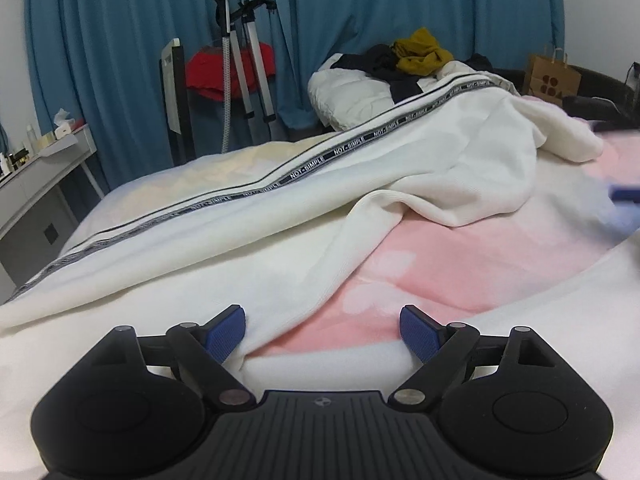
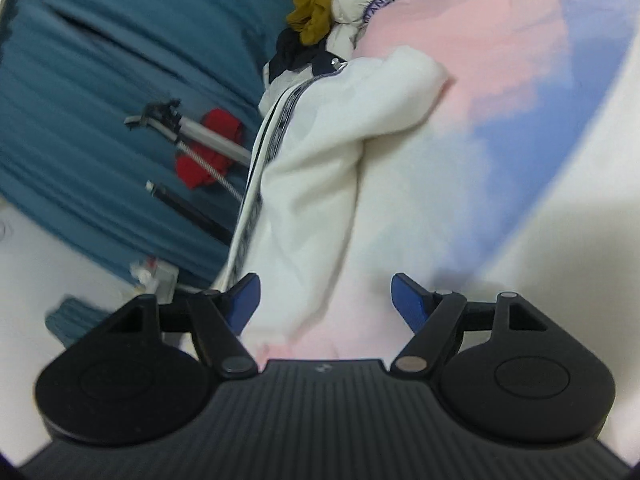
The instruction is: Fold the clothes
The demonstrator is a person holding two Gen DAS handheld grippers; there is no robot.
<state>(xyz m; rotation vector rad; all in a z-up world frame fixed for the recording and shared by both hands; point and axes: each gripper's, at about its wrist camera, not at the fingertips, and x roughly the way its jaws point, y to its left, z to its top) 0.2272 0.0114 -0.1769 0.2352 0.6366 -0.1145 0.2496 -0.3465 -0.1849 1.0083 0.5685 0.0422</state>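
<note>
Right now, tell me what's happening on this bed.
A person is working with two handheld grippers on a white garment with a lettered stripe, spread partly rumpled across a pink blanket. The left gripper is open low over the garment's near edge; the right gripper is also open, gripping nothing. Folding looks barely begun. More clothes are piled at the far end.

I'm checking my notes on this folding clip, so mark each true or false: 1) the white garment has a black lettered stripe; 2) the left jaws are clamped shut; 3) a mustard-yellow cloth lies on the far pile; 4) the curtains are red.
1) The white garment has a black lettered stripe: true.
2) The left gripper is clamped shut: false, its jaws stand open, gripping nothing.
3) A mustard-yellow cloth lies on the far pile: true.
4) The curtains are red: false, they are blue.
</note>
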